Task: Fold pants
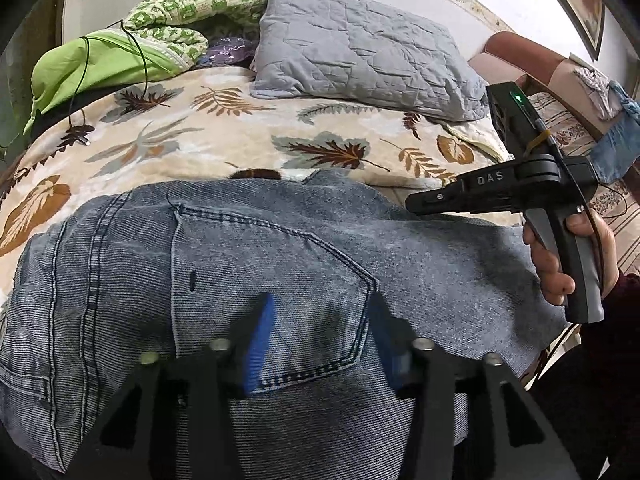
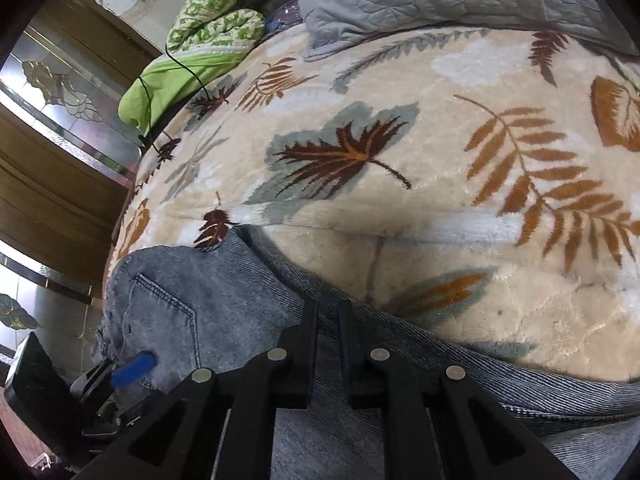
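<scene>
Blue denim pants lie on the leaf-patterned blanket, back pocket up. My left gripper is open, its blue-padded fingers spread over the back pocket just above the cloth. My right gripper has its jaws nearly closed, with a narrow gap over the pants near their far edge; whether it pinches cloth does not show. The right gripper body shows in the left wrist view, held by a hand at the pants' right side. The left gripper's blue finger shows at the lower left of the right wrist view.
A grey quilted pillow and a green patterned quilt lie at the head of the bed. A black cable runs across the green cloth. Wooden cupboard doors with glass stand left of the bed. A sofa with clothes is at right.
</scene>
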A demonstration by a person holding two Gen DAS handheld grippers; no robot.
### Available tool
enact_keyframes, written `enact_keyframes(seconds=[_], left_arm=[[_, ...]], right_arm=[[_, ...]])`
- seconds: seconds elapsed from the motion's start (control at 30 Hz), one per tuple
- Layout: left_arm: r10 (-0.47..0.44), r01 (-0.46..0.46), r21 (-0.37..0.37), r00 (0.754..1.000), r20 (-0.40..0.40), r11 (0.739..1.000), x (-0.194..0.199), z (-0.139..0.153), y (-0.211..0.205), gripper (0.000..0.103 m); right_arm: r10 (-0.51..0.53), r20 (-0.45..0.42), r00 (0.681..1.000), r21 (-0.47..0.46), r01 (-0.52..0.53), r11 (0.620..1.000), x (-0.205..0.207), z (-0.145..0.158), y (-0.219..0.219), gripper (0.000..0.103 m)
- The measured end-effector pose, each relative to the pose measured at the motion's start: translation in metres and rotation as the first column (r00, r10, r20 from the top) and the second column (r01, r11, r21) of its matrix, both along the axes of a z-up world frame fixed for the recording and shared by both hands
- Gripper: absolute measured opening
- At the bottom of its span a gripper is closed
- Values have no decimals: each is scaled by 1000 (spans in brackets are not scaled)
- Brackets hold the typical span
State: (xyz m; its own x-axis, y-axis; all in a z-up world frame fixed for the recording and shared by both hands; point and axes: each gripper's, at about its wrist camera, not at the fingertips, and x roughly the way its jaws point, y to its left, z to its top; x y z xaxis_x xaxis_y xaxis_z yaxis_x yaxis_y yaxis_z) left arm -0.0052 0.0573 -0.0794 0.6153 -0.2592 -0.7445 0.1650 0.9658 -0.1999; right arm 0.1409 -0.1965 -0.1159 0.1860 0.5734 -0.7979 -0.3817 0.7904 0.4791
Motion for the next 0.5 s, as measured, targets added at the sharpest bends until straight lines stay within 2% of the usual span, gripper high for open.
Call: enact_keyframes(seconds=[0.13,0.23,0.3,0.33,0.5], left_arm=[[10,-10,-12,1000,-14,1000,2,-2,3,59],[9,-9,-20,999,-34,1000,4,-6,3,60],[3,-3,-8,999,-32,1000,3,-6,0,60],[-3,3,2,1000,-31,1000,3,-7,-1,60],[-10,11,21,999,-33,1000,2,-8,-5,61]], right_arm=[[11,-1,1000,40,-11,999,-1,7,-5,12],[13,-9,1000,60,-12,998,-1,7,-6,22],[12,-12,1000,66,-11,998,0,6,-5,48],[9,-9,1000,65,-9,998,0,6,-4,55],[14,-27,1000,139,-10,990,3,7,-3,57]])
